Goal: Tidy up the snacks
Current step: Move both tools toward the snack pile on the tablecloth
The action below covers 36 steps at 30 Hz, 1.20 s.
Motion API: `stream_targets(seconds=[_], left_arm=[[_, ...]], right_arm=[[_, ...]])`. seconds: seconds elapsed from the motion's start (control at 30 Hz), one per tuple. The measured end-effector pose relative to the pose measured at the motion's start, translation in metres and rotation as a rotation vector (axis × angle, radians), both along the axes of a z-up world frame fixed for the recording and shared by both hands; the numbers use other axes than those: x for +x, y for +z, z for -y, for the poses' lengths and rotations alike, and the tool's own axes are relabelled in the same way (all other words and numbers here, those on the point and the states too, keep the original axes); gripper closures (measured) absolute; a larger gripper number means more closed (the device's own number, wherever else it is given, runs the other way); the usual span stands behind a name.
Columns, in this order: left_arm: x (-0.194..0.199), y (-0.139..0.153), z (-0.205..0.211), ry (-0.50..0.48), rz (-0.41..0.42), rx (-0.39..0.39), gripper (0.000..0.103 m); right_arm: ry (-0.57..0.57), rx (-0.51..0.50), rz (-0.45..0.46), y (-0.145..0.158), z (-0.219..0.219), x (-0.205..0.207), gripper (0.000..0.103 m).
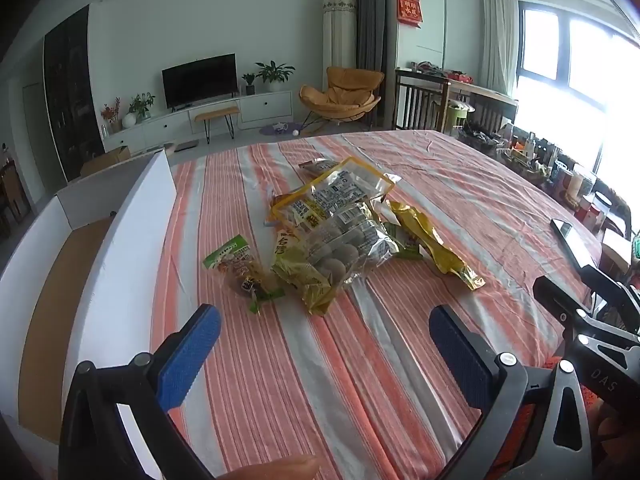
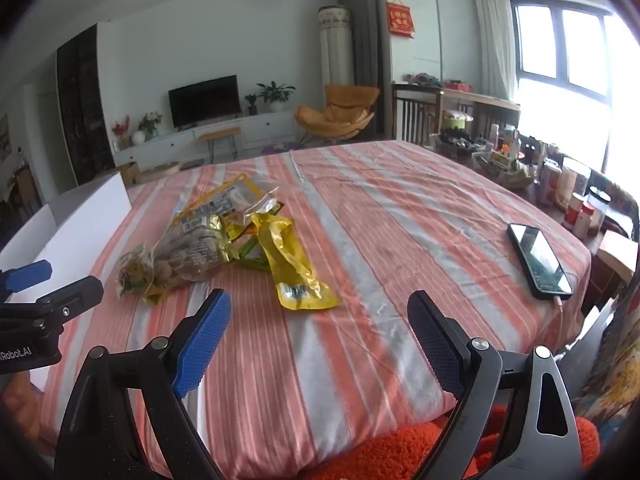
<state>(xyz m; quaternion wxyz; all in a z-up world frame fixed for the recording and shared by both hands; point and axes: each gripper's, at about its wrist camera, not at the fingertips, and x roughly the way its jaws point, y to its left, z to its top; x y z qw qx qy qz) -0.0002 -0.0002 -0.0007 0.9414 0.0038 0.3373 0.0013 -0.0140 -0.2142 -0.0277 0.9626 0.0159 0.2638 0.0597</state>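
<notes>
- Both grippers hang empty over the near cloth (image 2: 360, 240): left gripper (image 1: 324, 344) and right gripper (image 2: 320, 328) have jaws spread wide, nothing between them.
- Several snack packs lie heaped mid-table, just right of the white box (image 1: 120, 240): clear bag (image 1: 340, 220) on top, yellow pouch (image 2: 292, 264) to the right, green pack (image 1: 240, 268) nearest the box.
- Risk: overlapping, slippery film could let a pinch catch two packs or drag the heap; the phone (image 2: 540, 260) by the right edge could get knocked.
- Yellow pouch's long axis runs near-to-far, its barcode end toward the grippers; the clear bag lies diagonally.
</notes>
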Motion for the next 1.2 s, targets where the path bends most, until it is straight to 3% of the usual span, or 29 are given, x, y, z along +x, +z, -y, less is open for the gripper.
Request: stream_targets(seconds=[0.27,0.37,1.2], left_arm=[[0.0,-0.022,-0.001,0.031,-0.063,-0.003,0.0],[0.006,-0.016,-0.006,0.039,-0.088,-0.013,0.0],[0.011,-0.024,-0.006,0.051,-0.123,0.035,0.0]], right_arm=[[0.013,-0.007,-0.02,-0.001,-0.003,0.001,0.011],[0.025,-0.034,0.0,-0.001,-0.01,-0.004,0.011],[0.025,-0.033,-0.007,-0.001,-0.006,-0.004,0.011]])
